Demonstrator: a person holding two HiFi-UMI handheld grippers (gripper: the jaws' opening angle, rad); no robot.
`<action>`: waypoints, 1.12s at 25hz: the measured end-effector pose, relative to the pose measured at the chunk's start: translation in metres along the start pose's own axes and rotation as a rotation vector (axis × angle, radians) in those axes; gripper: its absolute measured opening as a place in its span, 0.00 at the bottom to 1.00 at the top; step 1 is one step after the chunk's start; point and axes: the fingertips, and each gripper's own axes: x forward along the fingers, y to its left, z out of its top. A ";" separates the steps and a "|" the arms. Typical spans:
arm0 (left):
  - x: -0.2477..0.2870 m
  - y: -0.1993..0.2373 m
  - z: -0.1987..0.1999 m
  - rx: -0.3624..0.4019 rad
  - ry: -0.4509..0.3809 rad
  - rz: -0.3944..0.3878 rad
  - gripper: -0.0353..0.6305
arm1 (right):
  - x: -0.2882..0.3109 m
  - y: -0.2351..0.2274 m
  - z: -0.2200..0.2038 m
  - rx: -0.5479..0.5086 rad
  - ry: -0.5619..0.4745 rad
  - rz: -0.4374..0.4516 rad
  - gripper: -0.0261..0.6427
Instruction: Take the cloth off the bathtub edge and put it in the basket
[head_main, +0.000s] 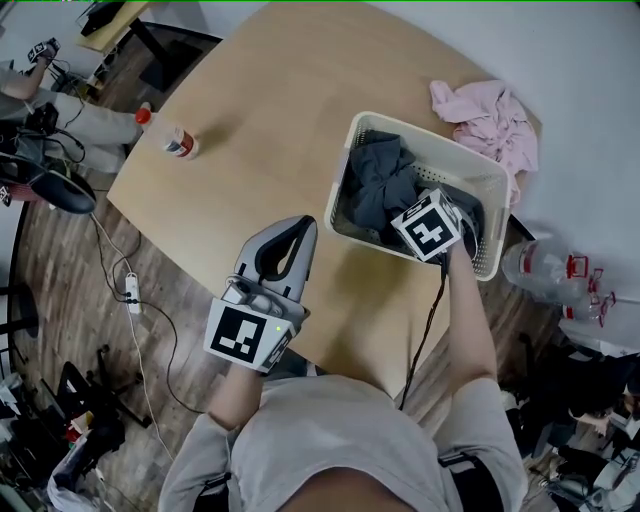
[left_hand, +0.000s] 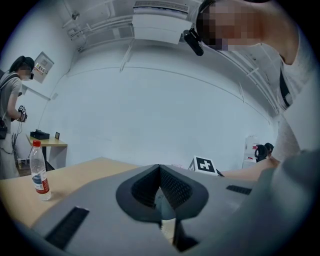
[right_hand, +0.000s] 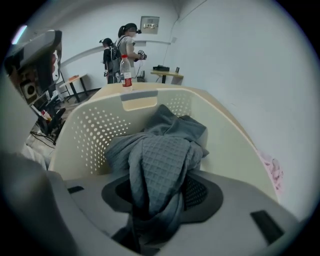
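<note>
Only the right gripper view shows the right gripper (right_hand: 162, 195) jaws spread, cloth (right_hand: 160, 165) loose between them in basket (right_hand: 95, 130) (left gripper (left_hand: 160, 167) jaws pressed together, empty).

Item one: my left gripper (head_main: 300, 232), held out low in front of me, tips pointing forward, jaws closed together with nothing in them. My left forearm (head_main: 235, 395) is bent, close to my chest.

Item two: my right gripper (right_hand: 162, 197), pointing steeply down, marker cube uppermost, jaws wide apart with the grey cloth (right_hand: 160, 160) between them. My right forearm (head_main: 470, 320) is stretched forward.
</note>
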 end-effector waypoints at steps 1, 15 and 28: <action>-0.001 0.001 0.000 0.000 0.001 0.002 0.05 | 0.002 0.000 -0.001 -0.011 0.007 0.003 0.35; -0.014 0.007 0.006 0.018 -0.013 0.016 0.05 | 0.004 0.002 -0.002 -0.017 0.000 0.033 0.39; -0.038 -0.019 0.032 0.055 -0.077 -0.033 0.05 | -0.073 0.018 0.004 0.128 -0.250 -0.040 0.30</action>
